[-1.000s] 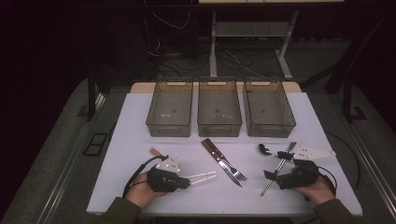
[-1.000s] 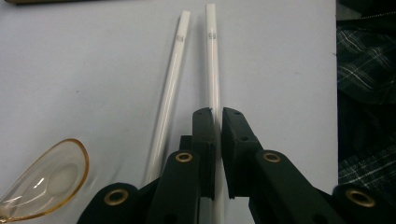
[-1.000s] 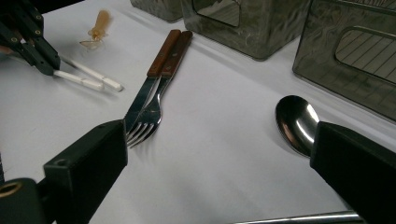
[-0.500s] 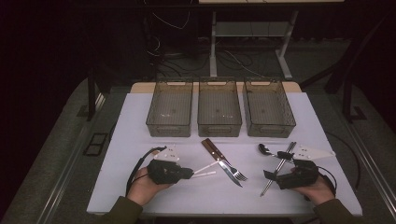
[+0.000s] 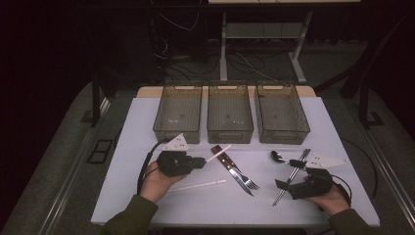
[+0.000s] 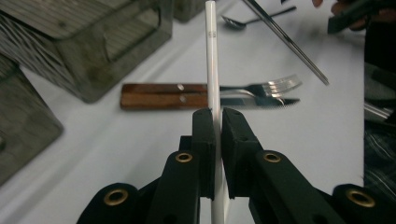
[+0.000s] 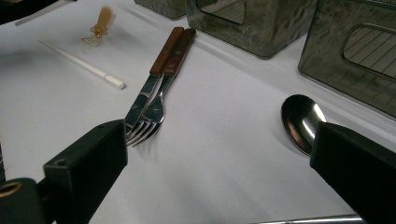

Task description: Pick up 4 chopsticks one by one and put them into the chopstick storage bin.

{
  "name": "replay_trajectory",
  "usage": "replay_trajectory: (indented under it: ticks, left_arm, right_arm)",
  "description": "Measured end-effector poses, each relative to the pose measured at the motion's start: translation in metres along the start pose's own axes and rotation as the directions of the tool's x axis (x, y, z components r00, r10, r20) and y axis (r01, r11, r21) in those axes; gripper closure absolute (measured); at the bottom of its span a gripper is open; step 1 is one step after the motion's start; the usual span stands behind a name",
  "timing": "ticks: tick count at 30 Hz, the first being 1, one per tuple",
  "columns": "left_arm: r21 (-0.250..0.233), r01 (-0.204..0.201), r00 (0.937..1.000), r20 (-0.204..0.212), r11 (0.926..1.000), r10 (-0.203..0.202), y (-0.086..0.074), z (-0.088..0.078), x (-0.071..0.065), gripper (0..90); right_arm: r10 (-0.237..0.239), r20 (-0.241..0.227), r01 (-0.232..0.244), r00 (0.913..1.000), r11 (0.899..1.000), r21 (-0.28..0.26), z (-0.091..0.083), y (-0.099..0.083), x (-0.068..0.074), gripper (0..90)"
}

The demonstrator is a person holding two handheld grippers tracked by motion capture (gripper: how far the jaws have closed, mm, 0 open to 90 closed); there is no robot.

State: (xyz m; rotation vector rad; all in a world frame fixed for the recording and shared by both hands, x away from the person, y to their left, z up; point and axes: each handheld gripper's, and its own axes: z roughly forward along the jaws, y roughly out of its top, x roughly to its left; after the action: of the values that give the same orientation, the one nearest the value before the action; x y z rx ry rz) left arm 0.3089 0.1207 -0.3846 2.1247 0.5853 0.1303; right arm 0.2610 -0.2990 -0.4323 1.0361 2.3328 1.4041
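My left gripper (image 5: 203, 160) is shut on a white chopstick (image 5: 218, 153) and holds it above the table, its tip aimed toward the middle bin. In the left gripper view the chopstick (image 6: 211, 60) runs straight up from between the closed pads of the gripper (image 6: 217, 116). A second white chopstick (image 5: 198, 186) lies flat on the white table (image 5: 147, 127). A wooden-handled knife and fork (image 5: 236, 170) lie side by side mid-table. My right gripper (image 5: 285, 174) rests open at the right, beside a spoon (image 5: 278, 156) and metal chopsticks (image 5: 292, 175), with nothing between its fingers.
Three dark see-through bins (image 5: 230, 110) stand in a row at the back. In the right gripper view, the knife and fork (image 7: 161, 79), the spoon (image 7: 301, 119), the lying chopstick (image 7: 84, 65) and a small amber object (image 7: 100, 23) are ahead.
My left gripper has risen and moved away from the table's near edge with one white chopstick in it. The other chopstick stays on the table. The right gripper has not moved.
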Motion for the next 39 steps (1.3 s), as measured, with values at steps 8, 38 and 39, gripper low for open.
replay_trajectory:
  ticks: [8,38,39]
  left_arm:
    - [-0.045,0.005,0.9989,-0.046,0.9990,-0.007,0.022,-0.003,0.016,83.8]
    - [-0.068,0.116,0.9726,-0.195,0.9909,-0.127,0.083,-0.009,0.118,83.8]
    - [-0.073,0.119,0.9707,-0.201,0.9903,-0.131,0.085,-0.010,0.123,83.7]
  right_arm:
    - [0.002,0.002,-0.002,1.0000,1.000,-0.001,0.000,0.000,-0.001,4.0]
    - [0.007,-0.003,-0.007,1.0000,1.000,-0.017,-0.003,0.000,0.001,4.1]
    - [0.006,-0.004,-0.006,1.0000,1.000,-0.019,-0.004,0.000,0.001,4.0]
